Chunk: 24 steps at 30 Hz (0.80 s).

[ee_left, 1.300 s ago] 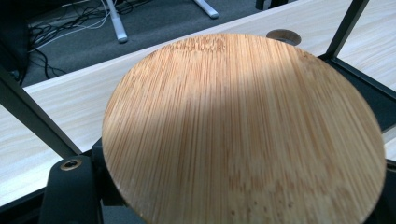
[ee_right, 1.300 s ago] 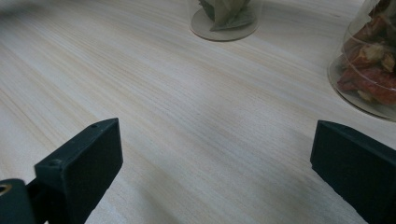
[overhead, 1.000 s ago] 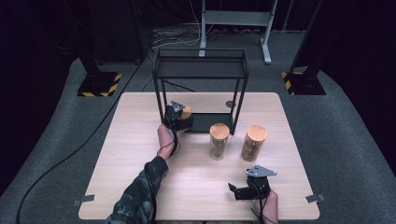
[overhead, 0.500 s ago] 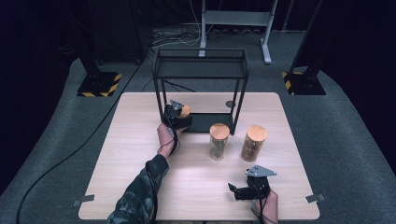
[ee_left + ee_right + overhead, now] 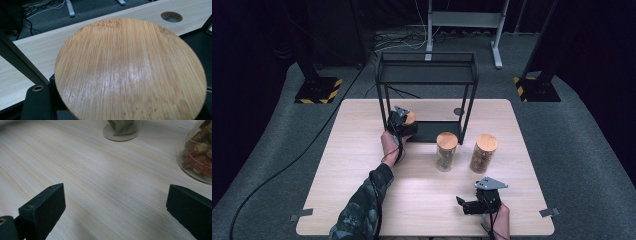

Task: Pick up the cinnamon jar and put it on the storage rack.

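My left gripper [image 5: 401,122] is shut on a jar with a round bamboo lid [image 5: 410,118] at the left end of the black rack's [image 5: 427,75] lower shelf. In the left gripper view that lid [image 5: 130,70] lies very close under the camera and hides the jar's body; one black jaw shows at the bottom left. My right gripper [image 5: 464,205] rests low over the table near its front edge, open, with bare wood between its fingers [image 5: 45,205].
Two more bamboo-lidded glass jars stand in front of the rack: a shorter one [image 5: 446,150] with green leaves [image 5: 121,128] and a taller one [image 5: 483,152] with reddish pieces [image 5: 200,157]. The wooden table [image 5: 362,190] has a round hole [image 5: 171,16] behind the rack.
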{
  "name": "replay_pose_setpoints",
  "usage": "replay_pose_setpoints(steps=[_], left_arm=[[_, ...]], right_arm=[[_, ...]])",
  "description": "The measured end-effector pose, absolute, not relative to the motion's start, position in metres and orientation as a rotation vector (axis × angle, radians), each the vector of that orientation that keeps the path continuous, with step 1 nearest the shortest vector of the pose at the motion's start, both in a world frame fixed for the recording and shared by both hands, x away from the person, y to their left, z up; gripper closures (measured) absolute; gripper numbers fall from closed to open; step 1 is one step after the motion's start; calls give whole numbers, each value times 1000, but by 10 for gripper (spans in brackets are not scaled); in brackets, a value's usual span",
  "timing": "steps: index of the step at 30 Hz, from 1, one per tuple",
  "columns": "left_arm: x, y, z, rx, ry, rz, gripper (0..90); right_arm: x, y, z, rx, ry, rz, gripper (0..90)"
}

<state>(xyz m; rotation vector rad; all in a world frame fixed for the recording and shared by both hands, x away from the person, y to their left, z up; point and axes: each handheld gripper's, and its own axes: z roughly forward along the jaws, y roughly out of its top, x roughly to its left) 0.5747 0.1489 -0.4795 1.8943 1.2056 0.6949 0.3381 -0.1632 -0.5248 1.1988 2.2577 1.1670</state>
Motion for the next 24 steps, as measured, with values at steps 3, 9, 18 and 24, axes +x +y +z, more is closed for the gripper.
replay_pose_setpoints(steps=[3, 9, 18, 24], left_arm=[[576, 149, -481, 1896, 1210, 692, 255], [579, 150, -484, 1893, 1222, 688, 256], [582, 151, -486, 1868, 1232, 661, 255], [584, 150, -486, 1871, 1233, 667, 254]], right_arm=[[338, -163, -525, 1199, 2258, 1166, 17], [338, -163, -525, 1196, 2258, 1167, 17], [338, -163, -525, 1196, 2257, 1164, 17], [338, -163, -525, 1196, 2257, 1163, 17]])
